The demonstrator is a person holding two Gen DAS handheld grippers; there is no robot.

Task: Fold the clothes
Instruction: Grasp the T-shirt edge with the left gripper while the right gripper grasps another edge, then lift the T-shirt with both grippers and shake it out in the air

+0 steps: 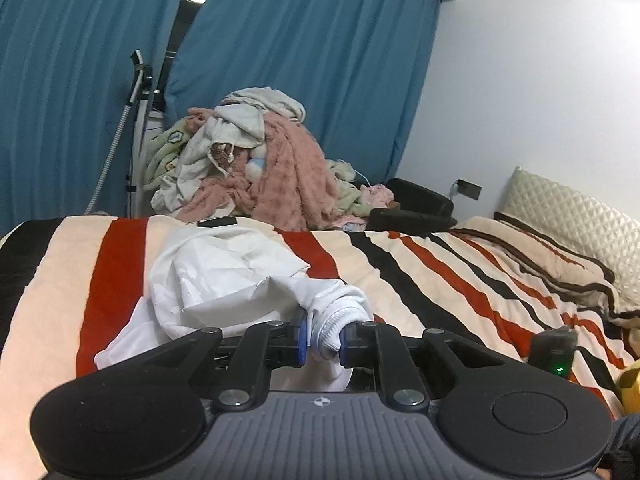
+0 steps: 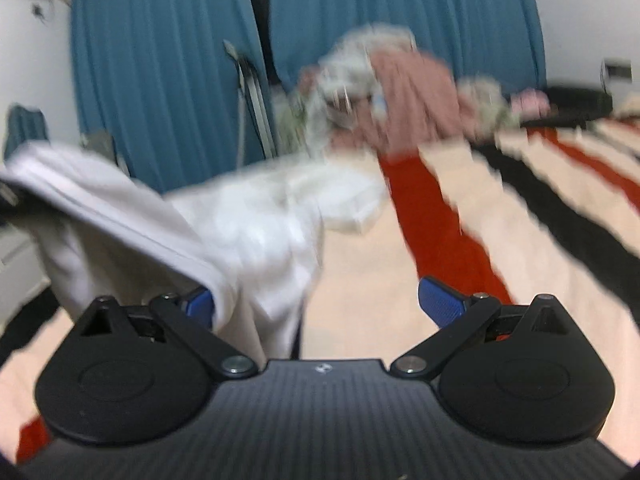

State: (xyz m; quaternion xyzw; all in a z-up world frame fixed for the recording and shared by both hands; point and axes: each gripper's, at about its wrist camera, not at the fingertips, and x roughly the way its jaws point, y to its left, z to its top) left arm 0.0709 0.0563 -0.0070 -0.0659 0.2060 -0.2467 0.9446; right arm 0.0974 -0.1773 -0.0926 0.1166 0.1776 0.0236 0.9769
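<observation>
Left gripper pinches a ribbed cuff of the white garment.
Right gripper gapes empty; the cloth is soft and limp (take the hem at 9 o'clock).

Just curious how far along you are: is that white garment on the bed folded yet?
Not folded. The white garment lies crumpled on the striped blanket, one ribbed end pinched in the left gripper.

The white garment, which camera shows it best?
Left wrist view: the white garment is sharp, bunched on the striped blanket, its ribbed end pinched by the left gripper. Right wrist view blurs it beside the open right gripper.
</observation>
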